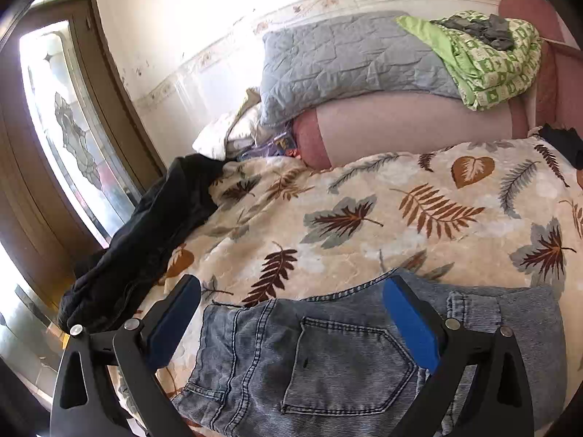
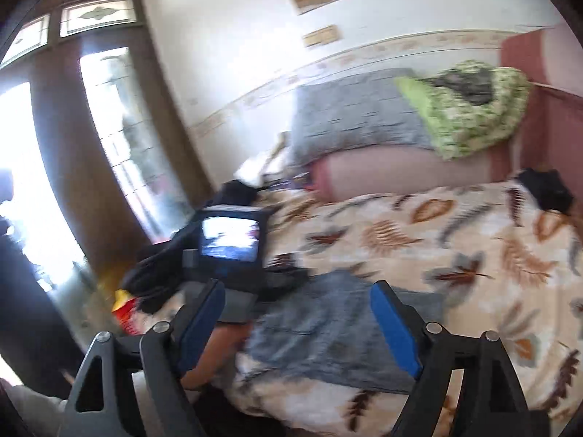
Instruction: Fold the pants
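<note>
Faded blue jeans [image 1: 328, 357] lie folded into a compact stack on the leaf-patterned blanket [image 1: 364, 218], back pocket up. My left gripper [image 1: 291, 284] hovers over them, open, with its blue pads [image 1: 411, 320] wide apart and touching no cloth. The right wrist view is blurred by motion. There my right gripper [image 2: 298, 287] is also open above the same jeans [image 2: 328, 335], with nothing pinched. To its left I see the screen on the back of the left-hand device [image 2: 229, 236] and a hand [image 2: 218, 346] below it.
A black garment [image 1: 145, 225] hangs over the bed's left edge beside a glazed wooden door [image 1: 73, 127]. At the back lie a grey quilted pillow [image 1: 346, 62], a green patterned cloth [image 1: 484, 62] and a pink bolster [image 1: 400, 127]. A dark item [image 1: 561, 145] sits far right.
</note>
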The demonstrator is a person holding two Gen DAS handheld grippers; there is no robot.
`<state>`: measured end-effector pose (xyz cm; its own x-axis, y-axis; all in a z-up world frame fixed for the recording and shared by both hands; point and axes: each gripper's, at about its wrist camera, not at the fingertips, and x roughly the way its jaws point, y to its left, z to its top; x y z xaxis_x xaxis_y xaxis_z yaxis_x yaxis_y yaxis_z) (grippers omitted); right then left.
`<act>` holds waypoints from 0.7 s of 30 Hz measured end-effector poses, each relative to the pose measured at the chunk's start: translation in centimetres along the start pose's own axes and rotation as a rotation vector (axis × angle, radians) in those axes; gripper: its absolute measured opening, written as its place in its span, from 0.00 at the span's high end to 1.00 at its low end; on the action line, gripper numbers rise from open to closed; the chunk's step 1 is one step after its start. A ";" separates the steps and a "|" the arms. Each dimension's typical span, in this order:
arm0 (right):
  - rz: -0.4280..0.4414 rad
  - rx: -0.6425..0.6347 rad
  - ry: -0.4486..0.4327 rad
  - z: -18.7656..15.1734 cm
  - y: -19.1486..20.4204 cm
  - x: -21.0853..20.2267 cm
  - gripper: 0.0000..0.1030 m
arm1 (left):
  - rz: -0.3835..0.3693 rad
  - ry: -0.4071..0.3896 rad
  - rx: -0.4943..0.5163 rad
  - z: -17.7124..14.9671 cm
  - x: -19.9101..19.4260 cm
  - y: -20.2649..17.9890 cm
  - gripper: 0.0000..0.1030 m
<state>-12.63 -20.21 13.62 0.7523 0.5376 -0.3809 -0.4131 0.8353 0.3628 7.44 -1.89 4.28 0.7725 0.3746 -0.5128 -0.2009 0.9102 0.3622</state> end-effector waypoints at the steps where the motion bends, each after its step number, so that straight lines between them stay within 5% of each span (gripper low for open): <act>1: 0.000 0.010 -0.014 0.1 0.2 0.2 0.18 | -0.004 -0.007 0.004 0.0 -0.3 -0.1 0.03; 3: 0.021 0.020 -0.028 0.2 0.2 1.2 0.18 | -0.018 -0.015 -0.015 0.1 -0.7 0.1 0.03; 5: -0.027 0.043 0.058 0.2 -0.2 3.0 0.18 | -0.043 0.003 -0.038 0.0 -0.5 0.6 0.03; 8: 0.032 0.053 0.017 -0.3 -1.2 2.7 0.18 | -0.113 0.031 -0.097 -0.5 -0.3 2.2 0.03; 15: -0.109 0.128 0.113 -3.8 -7.8 5.9 0.18 | -0.235 0.153 -0.458 -5.5 0.4 11.6 0.03; 21: -0.076 0.270 0.203 -7.1 -13.0 9.3 0.18 | -0.315 0.270 -0.800 -12.5 1.8 18.6 0.03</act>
<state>-3.87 -25.26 -0.73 0.6471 0.5095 -0.5672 -0.1886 0.8278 0.5284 -2.44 17.91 0.30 0.7151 0.0238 -0.6986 -0.4409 0.7910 -0.4243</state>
